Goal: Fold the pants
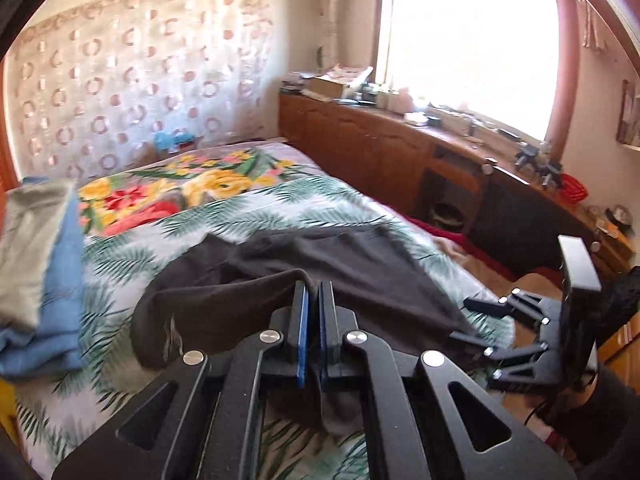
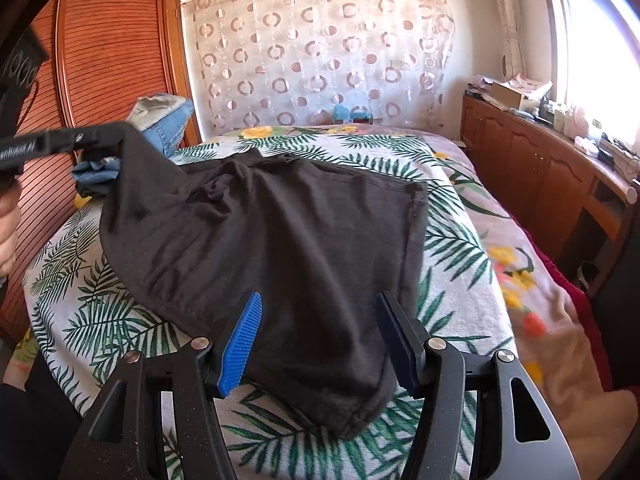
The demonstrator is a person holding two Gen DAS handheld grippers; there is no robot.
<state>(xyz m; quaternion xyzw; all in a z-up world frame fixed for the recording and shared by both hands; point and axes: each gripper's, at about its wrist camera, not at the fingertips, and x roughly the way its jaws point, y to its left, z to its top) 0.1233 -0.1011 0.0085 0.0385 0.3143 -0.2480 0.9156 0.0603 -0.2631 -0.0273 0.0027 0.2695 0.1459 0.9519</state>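
Mid-fold: my left tool (image 1: 314, 312) is clamped on a lifted corner of the pants (image 2: 280, 240) lying mid-bed (image 2: 460, 184), right tool (image 2: 320, 344) half-open and empty; next I'd carry that corner across.

Leaf-print bedspread (image 2: 460, 240), folded jeans (image 2: 170, 126), curtain (image 2: 320, 52)

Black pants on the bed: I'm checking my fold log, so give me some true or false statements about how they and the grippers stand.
1. The left gripper is shut on the black pants. True.
2. The right gripper is clamped on the pants. False: its jaws stand open, with cloth lying between them.
3. The pants lie on a leaf-print bedspread. True.
4. Folded blue jeans rest on top of the pants. False: they sit apart, at the bed's far left.
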